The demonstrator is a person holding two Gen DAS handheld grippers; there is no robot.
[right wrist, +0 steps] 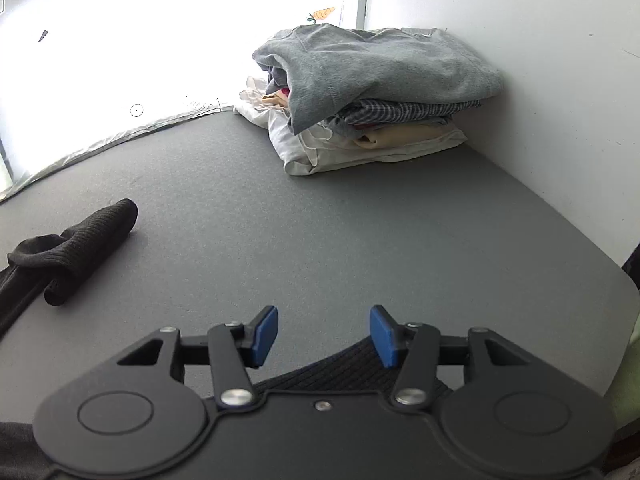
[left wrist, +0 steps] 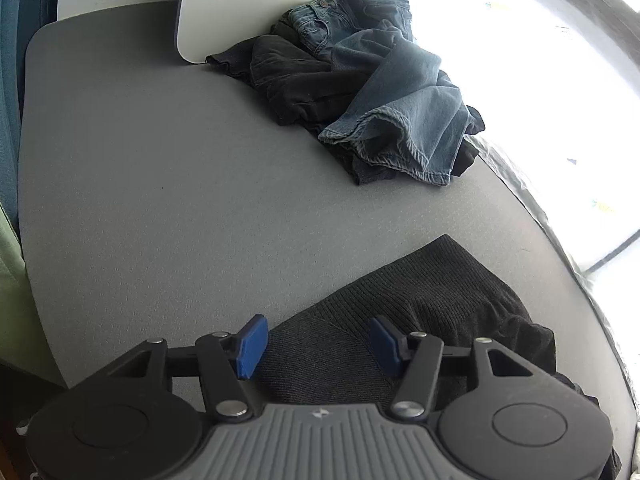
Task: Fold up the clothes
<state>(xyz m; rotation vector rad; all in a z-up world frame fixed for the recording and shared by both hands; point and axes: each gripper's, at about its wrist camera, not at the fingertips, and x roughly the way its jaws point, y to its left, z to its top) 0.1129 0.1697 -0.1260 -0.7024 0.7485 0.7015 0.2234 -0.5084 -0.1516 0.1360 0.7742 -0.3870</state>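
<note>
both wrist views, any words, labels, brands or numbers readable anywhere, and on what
No readable text in either view.
left gripper: small embossed logo mark on its grey body, no letters.
blue jeans: button and waistband bear nothing legible.
window: carrot sticker and small marks, pictures only.

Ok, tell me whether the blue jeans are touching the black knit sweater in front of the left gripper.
Apart. The left wrist view shows the blue jeans heaped at the far side, and a wide strip of bare grey table separates them from the black knit sweater.
</note>
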